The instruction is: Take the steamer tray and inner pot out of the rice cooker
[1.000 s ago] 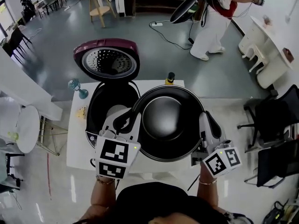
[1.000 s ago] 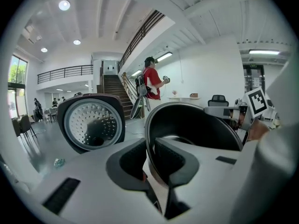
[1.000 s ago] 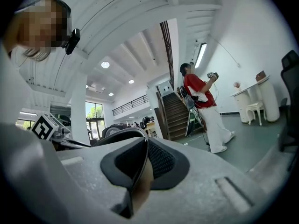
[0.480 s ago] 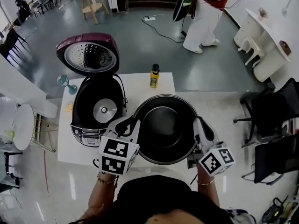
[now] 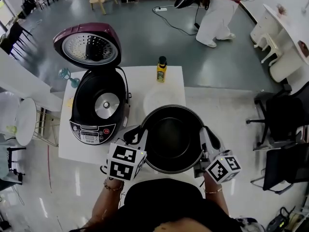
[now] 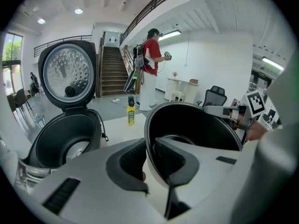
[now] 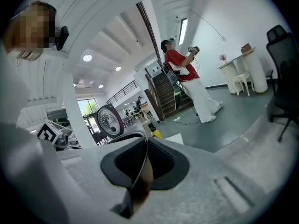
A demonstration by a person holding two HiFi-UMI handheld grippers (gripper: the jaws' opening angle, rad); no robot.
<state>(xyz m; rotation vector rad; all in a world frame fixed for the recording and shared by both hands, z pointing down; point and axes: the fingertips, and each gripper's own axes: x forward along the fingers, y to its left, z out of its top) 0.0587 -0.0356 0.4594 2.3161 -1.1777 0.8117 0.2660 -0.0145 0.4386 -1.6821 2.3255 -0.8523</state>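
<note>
Now the left gripper (image 5: 139, 133) stays clenched on the inner pot (image 5: 171, 134) rim at 9 o'clock, the right gripper (image 5: 206, 135) at 3. Lifted clear of the rice cooker (image 5: 99, 105), the pot has sunk toward the table (image 5: 140, 83) at the cooker's 4 o'clock; setting down looks next.

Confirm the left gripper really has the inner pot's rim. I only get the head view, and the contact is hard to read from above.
Observer: Yes. In the left gripper view, the left gripper is shut on the inner pot, with one pad inside the wall and one outside, both pressing it.
Operator: And the right side?
Observer: The right gripper view shows the right gripper shut on the rim too. The rim runs edge-on between its pads.
</note>
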